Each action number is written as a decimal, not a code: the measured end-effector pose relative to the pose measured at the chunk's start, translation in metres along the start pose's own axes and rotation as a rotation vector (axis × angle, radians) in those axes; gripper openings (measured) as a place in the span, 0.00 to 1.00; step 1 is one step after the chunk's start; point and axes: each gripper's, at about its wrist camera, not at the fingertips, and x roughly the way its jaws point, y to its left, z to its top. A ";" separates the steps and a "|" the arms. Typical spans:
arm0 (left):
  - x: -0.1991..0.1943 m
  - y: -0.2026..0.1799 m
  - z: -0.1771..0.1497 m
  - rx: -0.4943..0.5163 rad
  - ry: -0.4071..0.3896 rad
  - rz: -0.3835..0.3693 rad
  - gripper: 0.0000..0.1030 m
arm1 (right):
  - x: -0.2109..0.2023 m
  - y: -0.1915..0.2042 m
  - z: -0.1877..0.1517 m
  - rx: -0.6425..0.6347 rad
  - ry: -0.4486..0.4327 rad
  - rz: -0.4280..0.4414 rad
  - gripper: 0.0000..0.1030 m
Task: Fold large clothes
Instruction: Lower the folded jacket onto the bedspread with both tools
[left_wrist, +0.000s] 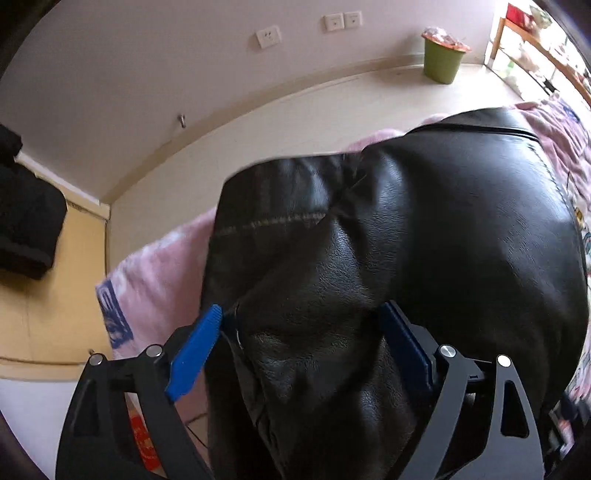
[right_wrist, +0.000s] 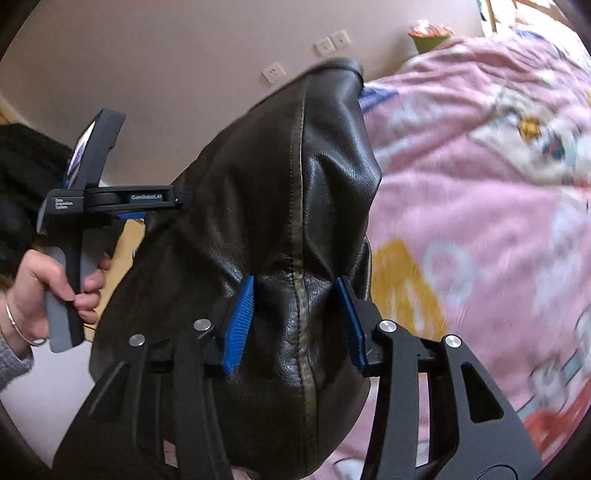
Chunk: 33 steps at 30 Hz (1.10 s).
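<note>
Both wrist views look down, close on the jacket.

A bed fills the right half of the right wrist view, covered by a pink quilt printed with blurred cartoon figures. In the left wrist view the black leather jacket lies directly on that quilt, spread over the centre and right of the frame, pink showing at lower left and upper right.
</note>
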 end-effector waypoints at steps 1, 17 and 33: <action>0.000 -0.001 -0.003 -0.004 -0.002 0.007 0.83 | -0.001 0.003 -0.002 -0.001 -0.001 -0.011 0.41; -0.080 -0.003 -0.128 -0.031 -0.062 -0.048 0.72 | -0.046 0.027 -0.049 -0.003 -0.035 0.035 0.28; -0.069 0.014 -0.142 -0.046 -0.016 -0.057 0.76 | -0.070 0.064 -0.055 -0.051 0.033 -0.052 0.28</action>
